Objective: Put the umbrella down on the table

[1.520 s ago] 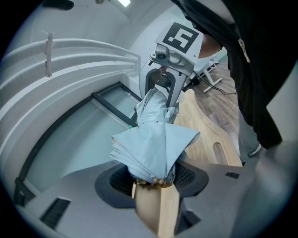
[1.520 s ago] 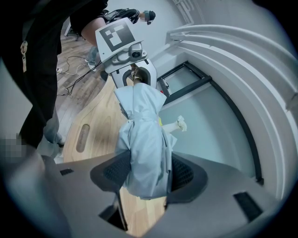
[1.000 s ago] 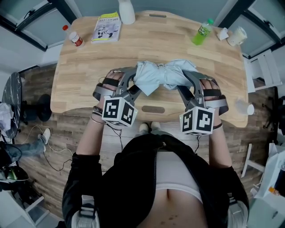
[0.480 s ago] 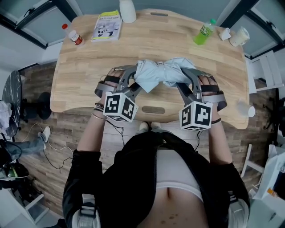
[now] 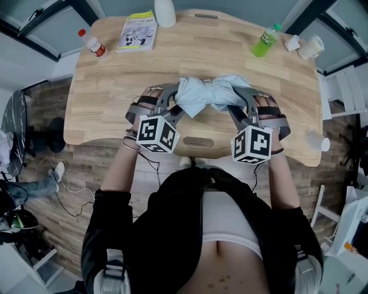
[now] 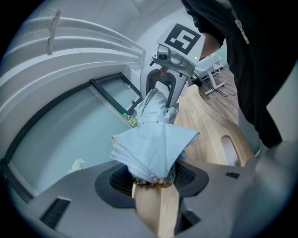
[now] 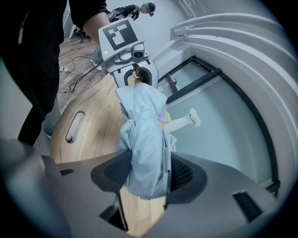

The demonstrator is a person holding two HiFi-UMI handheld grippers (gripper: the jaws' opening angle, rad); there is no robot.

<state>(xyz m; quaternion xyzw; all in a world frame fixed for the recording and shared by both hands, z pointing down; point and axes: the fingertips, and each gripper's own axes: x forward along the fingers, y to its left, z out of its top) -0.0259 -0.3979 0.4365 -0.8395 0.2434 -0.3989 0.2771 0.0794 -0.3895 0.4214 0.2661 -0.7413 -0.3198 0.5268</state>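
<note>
Over the table [image 5: 115, 74], left hand-held gripper [image 6: 151, 182] and right hand-held gripper [image 7: 145, 179] clamp opposite ends of the umbrella [image 5: 210, 95].

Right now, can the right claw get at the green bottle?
Probably not yet: the right claw is closed on one end of the umbrella. Nothing stands on the table between it and the green bottle, so the way seems free once it lets go.

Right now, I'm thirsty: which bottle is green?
The green bottle at the far right; the far-left bottle has a red cap, the middle bottle is white.
</note>
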